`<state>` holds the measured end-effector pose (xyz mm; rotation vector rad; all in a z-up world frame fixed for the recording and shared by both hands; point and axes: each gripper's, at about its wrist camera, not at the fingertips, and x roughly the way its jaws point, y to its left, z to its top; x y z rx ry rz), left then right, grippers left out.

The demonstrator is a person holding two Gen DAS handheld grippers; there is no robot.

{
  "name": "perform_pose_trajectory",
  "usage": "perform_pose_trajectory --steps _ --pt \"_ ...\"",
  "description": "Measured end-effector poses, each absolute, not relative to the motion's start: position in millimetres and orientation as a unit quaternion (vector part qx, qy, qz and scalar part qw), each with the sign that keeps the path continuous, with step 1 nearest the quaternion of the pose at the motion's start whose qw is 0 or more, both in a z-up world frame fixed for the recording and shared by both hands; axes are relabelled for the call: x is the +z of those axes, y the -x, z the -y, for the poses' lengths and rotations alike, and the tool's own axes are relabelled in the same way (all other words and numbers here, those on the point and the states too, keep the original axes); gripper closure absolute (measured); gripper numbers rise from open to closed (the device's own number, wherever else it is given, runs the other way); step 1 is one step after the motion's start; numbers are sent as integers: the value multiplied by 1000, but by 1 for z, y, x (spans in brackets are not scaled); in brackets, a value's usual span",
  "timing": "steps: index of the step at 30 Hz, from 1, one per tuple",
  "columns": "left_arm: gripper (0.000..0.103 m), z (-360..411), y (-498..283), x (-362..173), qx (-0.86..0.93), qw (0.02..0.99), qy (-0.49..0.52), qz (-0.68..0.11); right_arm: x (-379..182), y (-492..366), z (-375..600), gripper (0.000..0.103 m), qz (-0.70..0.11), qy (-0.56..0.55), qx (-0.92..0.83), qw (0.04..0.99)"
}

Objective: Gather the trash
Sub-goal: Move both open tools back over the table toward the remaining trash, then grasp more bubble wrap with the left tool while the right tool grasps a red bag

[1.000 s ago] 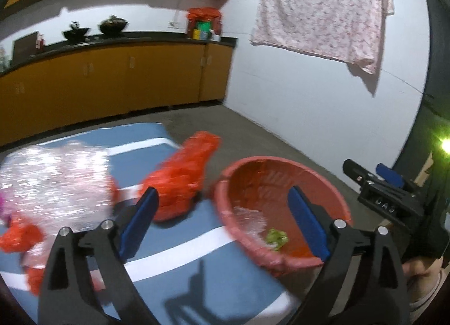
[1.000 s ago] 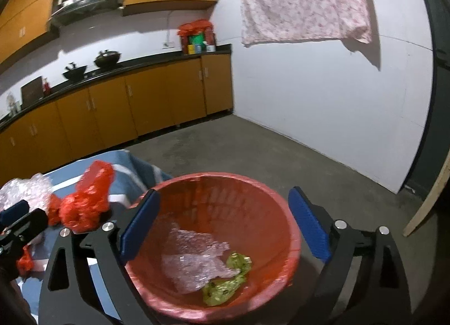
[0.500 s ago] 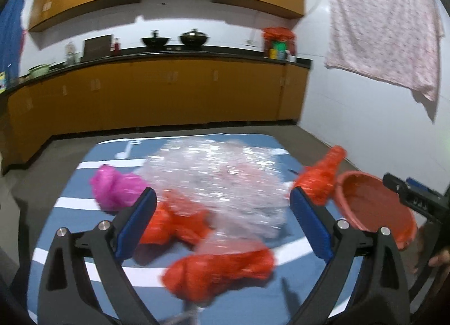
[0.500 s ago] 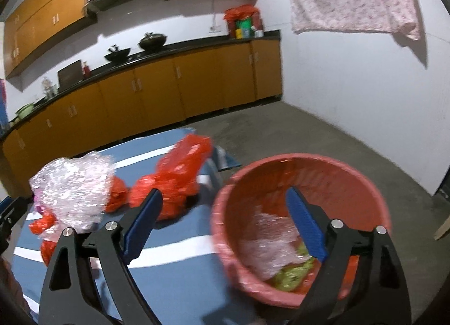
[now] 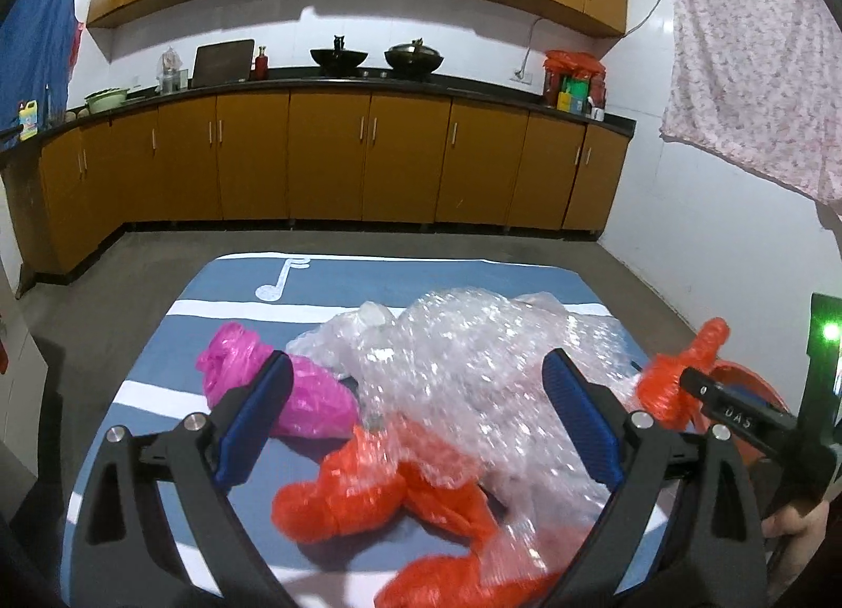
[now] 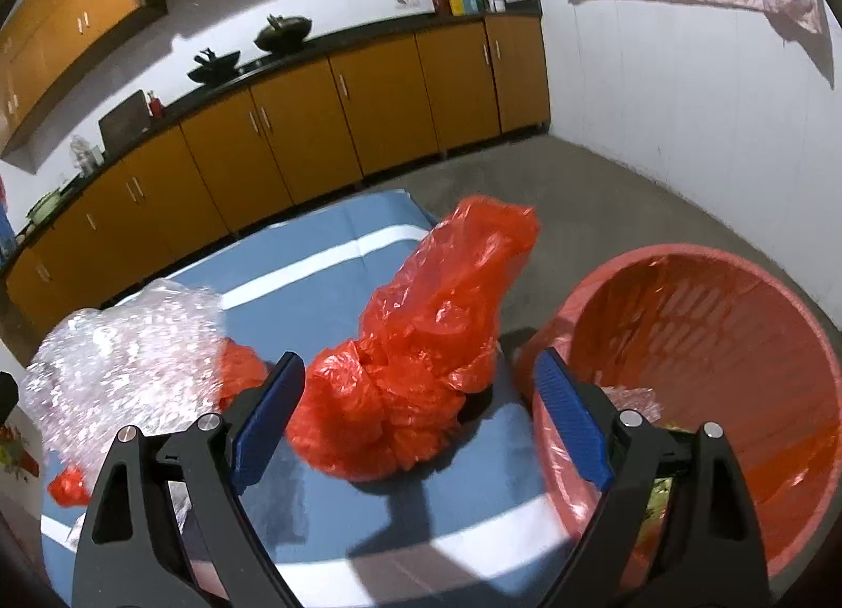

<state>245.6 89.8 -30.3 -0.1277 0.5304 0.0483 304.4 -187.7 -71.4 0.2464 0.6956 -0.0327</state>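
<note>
- Left wrist view: the left gripper (image 5: 416,418) has its fingers (image 5: 252,421) spread wide and released, holding nothing.
- Between and beyond these fingers lies a big sheet of bubble wrap (image 5: 473,360) on the blue striped desk (image 5: 337,276).
- Just past the left finger sits a pink bag (image 5: 310,397); a crumpled red bag (image 5: 368,497) lies low between the fingers, partly under the bubble wrap.
- Beyond the right finger, the right gripper's (image 5: 737,410) black body shows, with part of a hand (image 5: 797,524) below it.
- Right wrist view: the right gripper (image 6: 418,416) also has its fingers (image 6: 571,418) released and wide apart, gripping nothing.
- A tall red bag (image 6: 421,366) stands on the desk between these fingers, touching neither.
- Beyond the right finger is the red basket (image 6: 737,302), beside the desk edge, with scraps of trash inside that are mostly hidden.
- Left of the left finger, the bubble wrap shows again.
</note>
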Motion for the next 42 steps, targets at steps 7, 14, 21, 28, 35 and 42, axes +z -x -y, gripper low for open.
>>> perform_pose_trajectory --steps 7,14,21,28,35,42 --pt "16 -100 -276 -45 7 949 87 -303 -82 -319 178 15 -361 -120 7 925" --pt "53 -97 -283 -53 -27 943 93 -318 -88 -324 165 44 -374 -110 55 919" --pt "83 -92 -277 -50 -45 947 80 -307 -83 -318 162 57 -367 -105 70 922" --pt "89 -87 -266 -40 -66 953 79 -285 -77 -311 165 59 -360 -105 75 924" --pt "90 -86 -255 -27 -78 957 82 -267 -69 -297 173 59 -346 -100 77 930" --pt "91 -82 -246 -13 -88 960 86 -252 -62 -286 189 59 -337 -104 71 933"
